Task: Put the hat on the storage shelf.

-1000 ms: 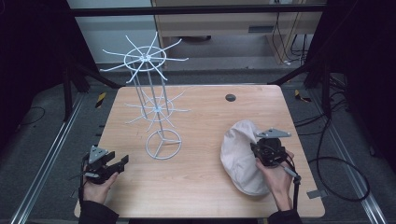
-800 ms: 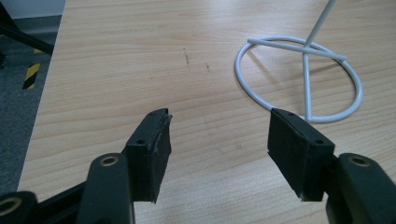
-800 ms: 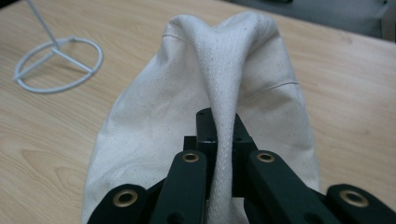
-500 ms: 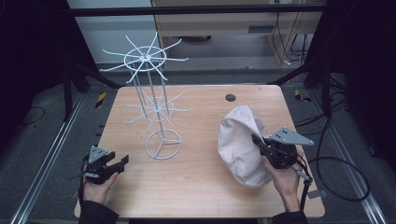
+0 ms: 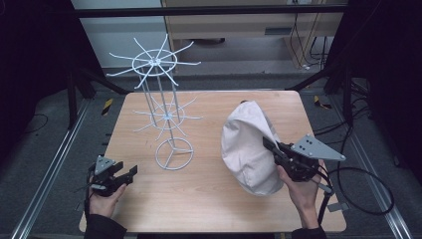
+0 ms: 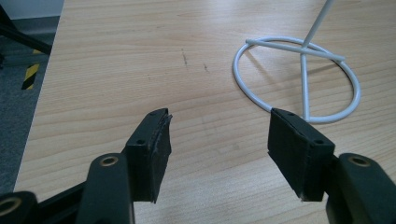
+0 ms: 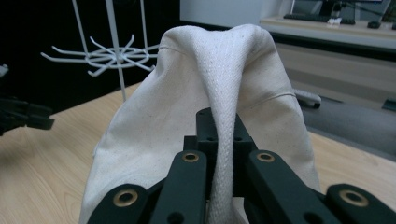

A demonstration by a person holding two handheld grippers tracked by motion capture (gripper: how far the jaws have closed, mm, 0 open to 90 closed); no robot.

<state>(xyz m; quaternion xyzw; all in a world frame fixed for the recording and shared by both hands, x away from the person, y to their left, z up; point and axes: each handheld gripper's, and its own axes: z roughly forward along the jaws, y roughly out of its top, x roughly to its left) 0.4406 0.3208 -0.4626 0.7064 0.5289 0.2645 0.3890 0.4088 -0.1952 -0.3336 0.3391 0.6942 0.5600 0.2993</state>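
Note:
A cream cloth cap point(image 5: 249, 144) hangs lifted off the wooden table point(image 5: 209, 204) at the right. My right gripper point(image 5: 271, 147) is shut on a fold of its edge. In the right gripper view the cap point(image 7: 205, 102) drapes over the closed jaws of the gripper point(image 7: 220, 140). A white wire rack point(image 5: 166, 112) with radiating hooks stands left of centre on a ring base point(image 6: 299, 79). My left gripper point(image 5: 127, 174) rests near the table's front left corner, open with nothing between its fingers point(image 6: 156, 149).
Dark floor and metal rails surround the table. A small dark round mark sits at the table's far edge, behind the cap. Bare tabletop lies between the rack's base and the cap.
My right gripper has risen and pulled the cap up from lying flat on the table to hanging tall. The left gripper has stayed still.

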